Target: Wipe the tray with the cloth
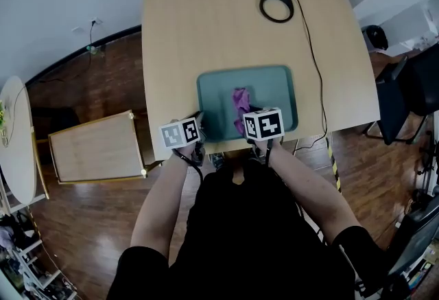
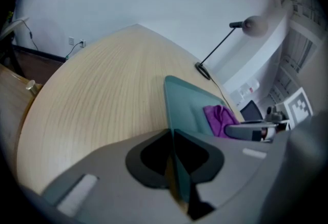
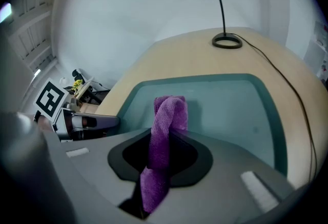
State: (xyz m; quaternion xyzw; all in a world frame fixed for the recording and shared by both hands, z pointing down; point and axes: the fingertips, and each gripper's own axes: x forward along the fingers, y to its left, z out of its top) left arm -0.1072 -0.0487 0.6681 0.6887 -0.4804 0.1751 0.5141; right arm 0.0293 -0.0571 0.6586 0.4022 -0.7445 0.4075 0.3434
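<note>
Cloth (image 3: 169, 110) sits pinched in my right gripper (image 3: 163, 141), lying straight ahead over the tray (image 3: 230, 110); my left gripper (image 2: 172, 141) clamps its near-left rim.

Tray (image 1: 274, 93): 1 pc. Cloth (image 1: 239, 101): 1 pc. Grippers: 2 pcs, i.e. left gripper (image 2: 172, 138) & right gripper (image 3: 163, 138). Marker cubes: 2, 1 per gripper: left cube (image 1: 180, 133), right cube (image 1: 263, 123). Lamp (image 1: 276, 2): 1, w/ 1 cable (image 1: 313, 58). Tables: 3 in total, i.e. big table (image 1: 206, 17), low table (image 1: 96, 147) & round table (image 1: 15, 134). Person (image 1: 247, 237): 1.
</note>
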